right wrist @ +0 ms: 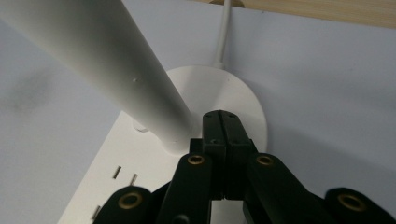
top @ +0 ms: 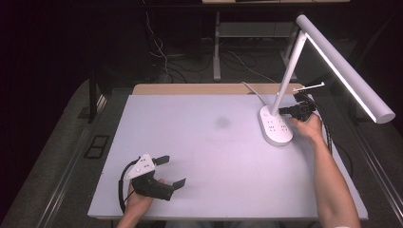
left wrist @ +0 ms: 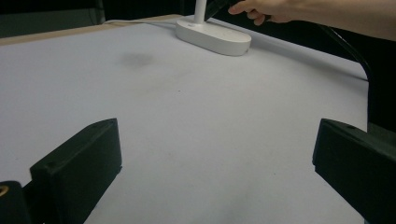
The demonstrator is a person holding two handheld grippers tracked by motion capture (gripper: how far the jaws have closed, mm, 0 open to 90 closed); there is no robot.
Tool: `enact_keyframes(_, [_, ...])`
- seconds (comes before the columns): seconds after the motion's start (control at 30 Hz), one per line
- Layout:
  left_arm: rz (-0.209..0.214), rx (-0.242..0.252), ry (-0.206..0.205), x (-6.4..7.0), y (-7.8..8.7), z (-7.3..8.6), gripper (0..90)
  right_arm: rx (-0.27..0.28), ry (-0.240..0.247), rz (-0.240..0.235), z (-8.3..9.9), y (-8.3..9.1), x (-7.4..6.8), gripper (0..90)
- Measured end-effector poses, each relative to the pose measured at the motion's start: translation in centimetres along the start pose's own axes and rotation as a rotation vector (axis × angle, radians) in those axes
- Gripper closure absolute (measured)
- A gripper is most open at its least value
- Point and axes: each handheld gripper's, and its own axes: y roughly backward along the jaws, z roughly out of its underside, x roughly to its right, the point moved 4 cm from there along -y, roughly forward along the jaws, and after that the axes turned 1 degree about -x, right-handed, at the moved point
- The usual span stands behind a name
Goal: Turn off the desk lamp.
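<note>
1. Clearly, the work in hand centred on the desk lamp (top: 304, 76), whose white oval base (top: 275, 127) stood near the far right corner of the table (top: 199, 156), its power cord (top: 252, 90) running off over the far edge.
2. The right gripper (top: 291, 110) was at the foot of the lamp's stem (right wrist: 116, 70), above the round rear end of the base; in the right gripper view its two black jaws were pressed flat together with nothing between them, their tips just beside the stem.
3. Whether those tips actually touched the base could not be told from the pictures.
4. The left gripper (top: 172, 172) rested near the near left corner, its jaws spread wide over bare table, well apart from the lamp and idle.
5. The step looked like a press with the clenched tips on a switch or touch spot at the foot of the stem, though no button could be made out there.
6. The next move would call for a short, straight push down onto the base, gentle enough not to slide or tip the lamp, with the tips kept clear of the stem.
</note>
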Motion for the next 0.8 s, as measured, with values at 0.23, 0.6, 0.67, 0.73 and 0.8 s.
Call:
enact_keyframes(0.23, [0.003,0.000,-0.004,0.14,-0.01,-0.02,0.1,0.011,-0.001,-0.010,0.10,-0.17,-0.06,90.0])
enact_keyframes(0.6, [0.007,0.004,0.005,0.15,-0.06,0.00,0.0,0.000,0.004,0.023,0.02,-0.16,-0.40,90.0])
enact_keyframes(0.67, [0.007,0.001,0.005,0.18,-0.11,0.02,0.1,0.003,0.003,0.026,-0.05,-0.08,-0.38,90.0])
enact_keyframes(0.73, [0.011,-0.005,0.000,0.21,-0.15,0.04,0.1,0.010,0.003,0.016,0.00,-0.14,-0.27,90.0])
enact_keyframes(0.8, [0.009,-0.003,0.001,0.21,-0.11,0.04,0.0,0.010,-0.010,0.007,0.02,-0.12,-0.22,90.0])
